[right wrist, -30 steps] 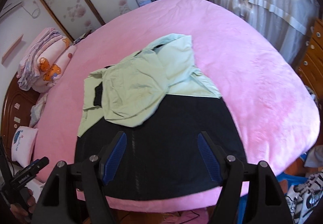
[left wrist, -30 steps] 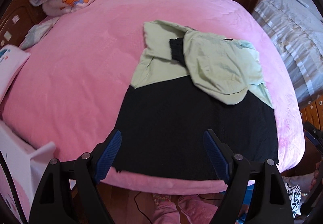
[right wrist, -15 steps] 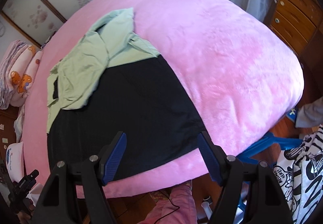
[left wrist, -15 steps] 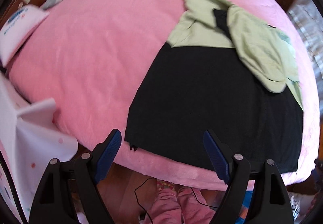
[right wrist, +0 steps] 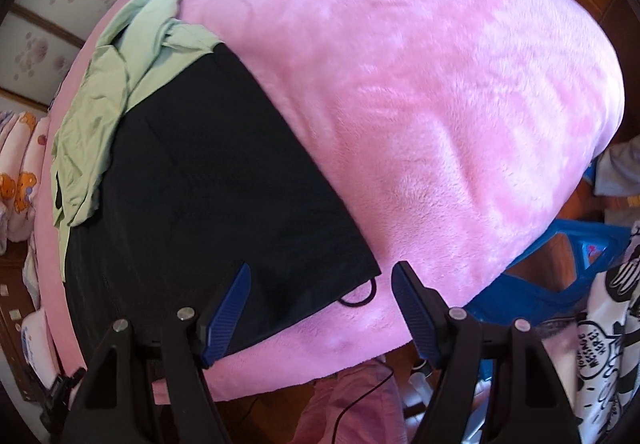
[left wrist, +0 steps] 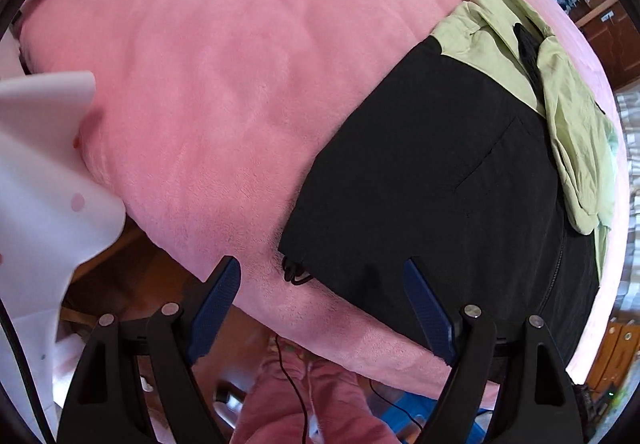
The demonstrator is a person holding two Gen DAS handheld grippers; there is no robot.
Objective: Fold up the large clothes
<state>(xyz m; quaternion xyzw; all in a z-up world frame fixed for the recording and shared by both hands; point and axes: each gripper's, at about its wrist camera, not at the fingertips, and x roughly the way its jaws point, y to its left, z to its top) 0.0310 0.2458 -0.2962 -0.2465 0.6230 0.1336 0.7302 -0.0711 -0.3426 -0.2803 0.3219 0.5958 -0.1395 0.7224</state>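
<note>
A black and light-green jacket (left wrist: pixel 432 164) lies flat on the pink bed (left wrist: pixel 224 84), its green sleeves folded over the far part and its black hem at the near edge. My left gripper (left wrist: pixel 322 276) hangs open just above the hem's left corner, where a black drawcord loop (left wrist: pixel 294 272) pokes out. In the right wrist view the same jacket (right wrist: pixel 208 180) fills the left half. My right gripper (right wrist: pixel 320 280) is open above the hem's right corner, over another cord loop (right wrist: pixel 362 294). Neither gripper touches the cloth.
The bed's near edge drops to a wooden floor (left wrist: pixel 132 268). A white cloth (left wrist: pixel 44 180) hangs at the left. The person's pink trousers (left wrist: pixel 304 400) stand below the grippers. A blue stool (right wrist: pixel 568 260) and a printed bag (right wrist: pixel 604 332) sit at the right. Folded blankets (right wrist: pixel 20 172) lie far left.
Both grippers have come down and closer to the jacket's hem, the left one over its left corner and the right one over its right corner. Their jaws kept the same width.
</note>
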